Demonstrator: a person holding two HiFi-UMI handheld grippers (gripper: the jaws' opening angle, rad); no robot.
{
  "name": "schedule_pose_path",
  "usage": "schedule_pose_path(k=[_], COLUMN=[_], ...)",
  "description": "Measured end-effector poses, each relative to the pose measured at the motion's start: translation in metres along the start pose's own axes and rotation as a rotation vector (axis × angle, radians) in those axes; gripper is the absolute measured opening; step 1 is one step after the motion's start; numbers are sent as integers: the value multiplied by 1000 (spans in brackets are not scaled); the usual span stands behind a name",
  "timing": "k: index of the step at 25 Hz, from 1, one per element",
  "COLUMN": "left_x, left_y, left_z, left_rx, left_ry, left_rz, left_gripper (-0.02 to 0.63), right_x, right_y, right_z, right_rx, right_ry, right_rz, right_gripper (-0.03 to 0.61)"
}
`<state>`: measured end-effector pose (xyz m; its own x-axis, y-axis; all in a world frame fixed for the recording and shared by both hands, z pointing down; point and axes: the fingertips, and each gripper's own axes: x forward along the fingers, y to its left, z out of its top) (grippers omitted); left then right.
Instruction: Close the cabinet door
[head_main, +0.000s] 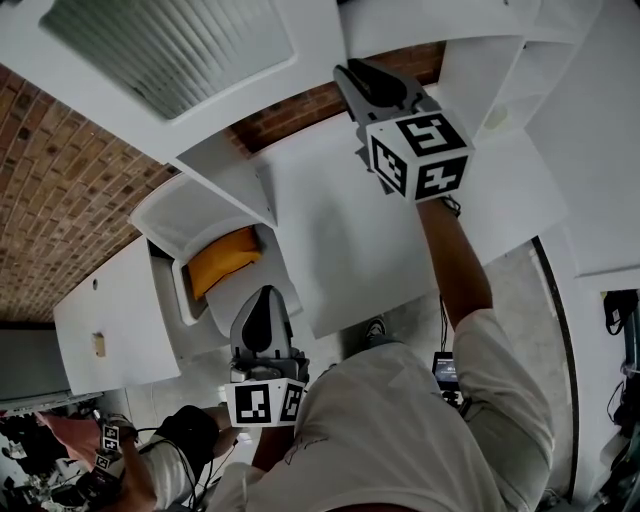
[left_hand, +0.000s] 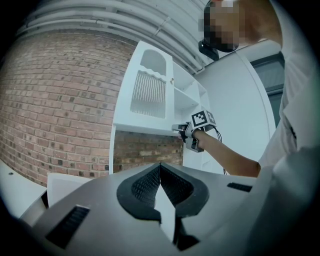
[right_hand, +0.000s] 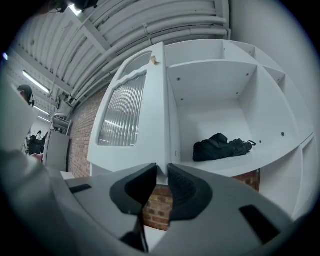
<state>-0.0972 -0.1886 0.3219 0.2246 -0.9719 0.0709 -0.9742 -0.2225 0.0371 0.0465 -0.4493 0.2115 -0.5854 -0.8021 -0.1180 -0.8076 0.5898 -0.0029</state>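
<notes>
Left gripper (left_hand: 160, 172): grey two-jaw tool held low, close to the person's body. Its jaws are pressed together at the front, with nothing between them.
Right gripper (right_hand: 161, 172): matching grey tool raised at arm's length. Its jaws pinch the lower free corner of the door.
Cabinet door (right_hand: 125, 107): white door with a ribbed glass pane, swung wide open and standing out from the cabinet front.
Cabinet (right_hand: 215, 95): white wall unit with open shelves, its interior exposed.
Black bag (right_hand: 220, 146): crumpled dark fabric lying on the lower shelf, toward the back.
Brick wall (left_hand: 55, 100): red brick behind and below the cabinet.
</notes>
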Motion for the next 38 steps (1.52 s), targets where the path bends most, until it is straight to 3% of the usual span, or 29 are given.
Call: schedule_pose_path(k=[19,38], left_x=[-8,-30], left_y=[16,11], left_z=[5,16], left_rx=[-21,-35], left_ry=[-1,-33], left_rz=[29,-19], left_gripper=[17,17], right_x=[12,-35], right_y=[-2,18], right_z=[7,10], right_rx=[-36,-42], right_ry=[-11,-18], right_rz=[-68,-125], right_gripper=[67,31])
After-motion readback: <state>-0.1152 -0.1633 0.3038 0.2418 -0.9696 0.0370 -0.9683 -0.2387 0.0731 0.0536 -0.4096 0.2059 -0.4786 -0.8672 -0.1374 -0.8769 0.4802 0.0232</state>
